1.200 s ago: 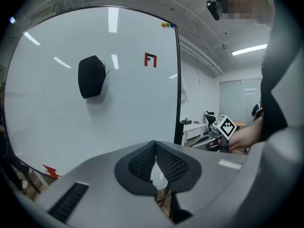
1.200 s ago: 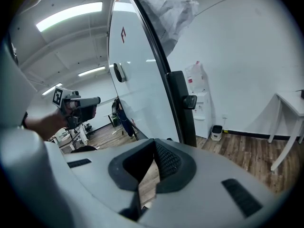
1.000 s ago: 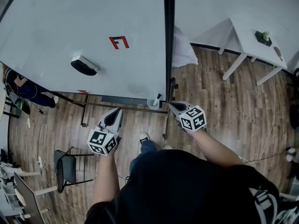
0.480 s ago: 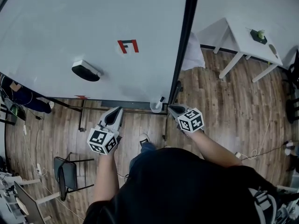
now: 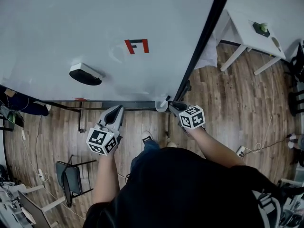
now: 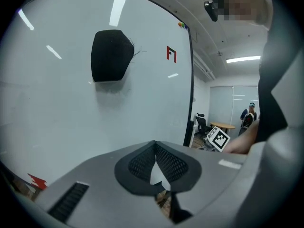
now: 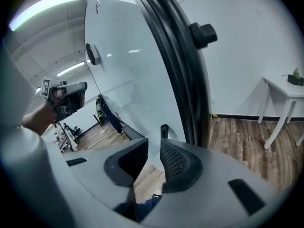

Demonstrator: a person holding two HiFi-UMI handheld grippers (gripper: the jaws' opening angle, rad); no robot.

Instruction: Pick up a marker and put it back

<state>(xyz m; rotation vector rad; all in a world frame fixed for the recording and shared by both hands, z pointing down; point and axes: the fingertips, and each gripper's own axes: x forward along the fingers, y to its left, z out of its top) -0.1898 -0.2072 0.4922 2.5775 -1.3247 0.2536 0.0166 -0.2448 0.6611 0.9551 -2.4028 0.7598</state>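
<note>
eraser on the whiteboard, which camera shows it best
The left gripper view: the eraser is large, face-on and unblocked on the whiteboard. The head view shows the eraser small, from above; the right gripper view shows a tiny edge-on sliver.

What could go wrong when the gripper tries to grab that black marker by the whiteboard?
The right gripper has just been opening its jaws, with nothing between them yet. The marker stands in a small cup right beside the whiteboard's dark frame, so a jaw might bump the frame, or knock the marker over instead of pinching it.
</note>
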